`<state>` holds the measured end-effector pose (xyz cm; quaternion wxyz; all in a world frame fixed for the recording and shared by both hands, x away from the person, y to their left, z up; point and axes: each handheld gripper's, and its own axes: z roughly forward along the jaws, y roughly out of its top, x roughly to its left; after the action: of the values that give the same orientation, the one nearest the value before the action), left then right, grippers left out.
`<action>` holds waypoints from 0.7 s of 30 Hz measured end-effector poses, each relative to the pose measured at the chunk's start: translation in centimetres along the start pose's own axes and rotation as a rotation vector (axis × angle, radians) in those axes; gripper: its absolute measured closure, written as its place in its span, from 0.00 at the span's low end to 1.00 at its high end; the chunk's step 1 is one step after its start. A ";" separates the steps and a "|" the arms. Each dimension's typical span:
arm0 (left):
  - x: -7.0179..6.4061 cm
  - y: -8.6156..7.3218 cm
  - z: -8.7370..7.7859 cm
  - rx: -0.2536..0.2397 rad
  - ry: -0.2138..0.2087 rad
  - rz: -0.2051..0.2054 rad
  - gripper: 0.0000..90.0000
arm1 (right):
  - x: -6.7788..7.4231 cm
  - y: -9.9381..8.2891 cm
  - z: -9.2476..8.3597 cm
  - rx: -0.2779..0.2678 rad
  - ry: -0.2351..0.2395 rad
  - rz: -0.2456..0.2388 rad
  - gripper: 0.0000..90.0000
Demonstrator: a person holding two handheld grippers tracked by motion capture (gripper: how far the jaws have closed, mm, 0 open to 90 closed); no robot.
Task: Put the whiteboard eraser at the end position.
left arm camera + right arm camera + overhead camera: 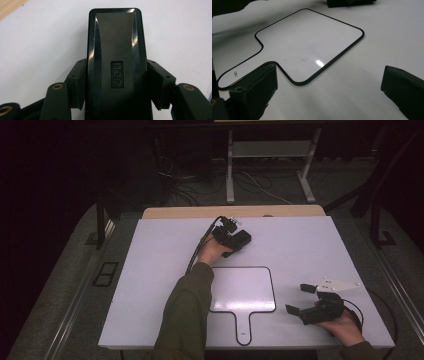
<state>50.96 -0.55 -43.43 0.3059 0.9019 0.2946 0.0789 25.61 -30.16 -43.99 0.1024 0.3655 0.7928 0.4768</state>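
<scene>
So the left gripper (239, 239) is out near the far middle of the white table (150, 270), and its jaws are clamped on both long sides of a black block with "deli" embossed on top, looks like a whiteboard eraser (117, 65). In the left gripper view the eraser runs straight out between the jaws, over the white surface. An olive sleeve (185, 312) reaches up from the near edge to that hand.

The small paddle-shaped whiteboard (243, 289) with a thin black rim lies flat in the near middle of the table, handle pointing to the near edge. It's apart from the eraser, nearer than it.

The right gripper (301, 299) sits at the near right, just beside the board's right edge, jaws spread wide with nothing between them. The right gripper view shows faint smudges on the board.
</scene>
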 end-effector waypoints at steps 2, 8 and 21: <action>-0.1 0.0 0.2 0.004 0.004 0.000 0.43 | 0.0 0.0 0.0 -0.001 -0.001 0.000 0.00; 0.1 -0.3 0.2 -0.040 -0.012 -0.025 0.39 | -0.1 0.0 -0.1 -0.002 0.000 0.000 0.00; 0.2 -0.8 -1.6 -0.147 -0.045 -0.042 0.28 | 0.0 0.2 0.6 0.008 0.008 -0.021 0.00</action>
<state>50.18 0.91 -42.61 0.3795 0.8721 0.3000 0.0739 26.02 -29.69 -44.13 0.1027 0.3555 0.7990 0.4740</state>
